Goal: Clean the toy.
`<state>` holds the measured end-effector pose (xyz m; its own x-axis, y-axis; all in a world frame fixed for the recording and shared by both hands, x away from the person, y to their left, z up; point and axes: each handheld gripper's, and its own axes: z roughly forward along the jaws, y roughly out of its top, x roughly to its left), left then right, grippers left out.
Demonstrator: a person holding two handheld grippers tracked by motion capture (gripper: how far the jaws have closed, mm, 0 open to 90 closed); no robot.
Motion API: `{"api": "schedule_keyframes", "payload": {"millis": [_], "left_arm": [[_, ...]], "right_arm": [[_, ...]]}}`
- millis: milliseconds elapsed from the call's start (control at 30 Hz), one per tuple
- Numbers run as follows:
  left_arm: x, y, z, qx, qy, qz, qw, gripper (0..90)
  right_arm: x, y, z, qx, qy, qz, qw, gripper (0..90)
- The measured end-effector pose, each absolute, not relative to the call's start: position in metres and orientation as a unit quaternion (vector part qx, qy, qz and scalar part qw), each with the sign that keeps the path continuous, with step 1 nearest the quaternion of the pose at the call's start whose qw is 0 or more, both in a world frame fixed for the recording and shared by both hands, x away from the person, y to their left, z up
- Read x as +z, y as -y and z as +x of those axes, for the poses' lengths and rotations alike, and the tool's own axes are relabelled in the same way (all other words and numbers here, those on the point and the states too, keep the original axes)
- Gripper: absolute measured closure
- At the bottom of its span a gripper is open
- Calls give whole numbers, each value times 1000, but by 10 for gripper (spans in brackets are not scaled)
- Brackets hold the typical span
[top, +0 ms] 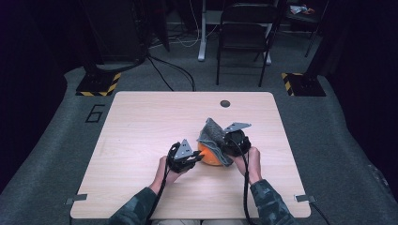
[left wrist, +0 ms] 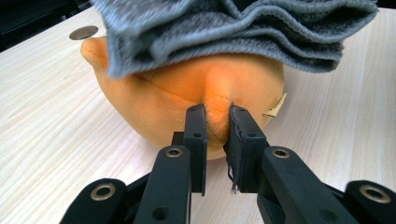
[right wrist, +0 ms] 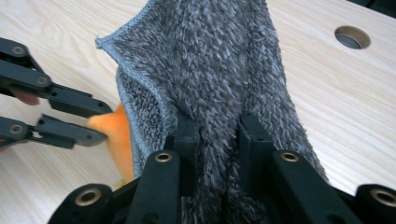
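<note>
Cloth draped over a held orange plush, mid-table.

The plush point(left wrist: 196, 98) is pinched at its near seam by the left gripper point(left wrist: 216, 122); the cloth point(right wrist: 215, 70), lying above it at frame top, is clamped by the right gripper point(right wrist: 217, 140).

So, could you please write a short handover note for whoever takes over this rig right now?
Left tool: shut, pinching a fold of the orange plush toy near the middle of the table.
Right tool: shut on the grey towel, which drapes over the toy.
Done: both things gripped.
Left, probably: wrapping the toy in the towel or pulling the towel off; I can't tell which.
</note>
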<state>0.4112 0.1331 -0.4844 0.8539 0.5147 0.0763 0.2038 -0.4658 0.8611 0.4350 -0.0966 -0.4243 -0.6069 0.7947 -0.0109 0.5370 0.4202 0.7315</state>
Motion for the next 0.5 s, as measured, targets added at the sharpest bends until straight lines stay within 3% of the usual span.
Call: {"api": "schedule_keyframes", "payload": {"millis": [500], "left_arm": [[-485,-134,412,161,-215,840,471,787]], "right_arm": [[-436,131,448,351,-809,447,152,719]]}}
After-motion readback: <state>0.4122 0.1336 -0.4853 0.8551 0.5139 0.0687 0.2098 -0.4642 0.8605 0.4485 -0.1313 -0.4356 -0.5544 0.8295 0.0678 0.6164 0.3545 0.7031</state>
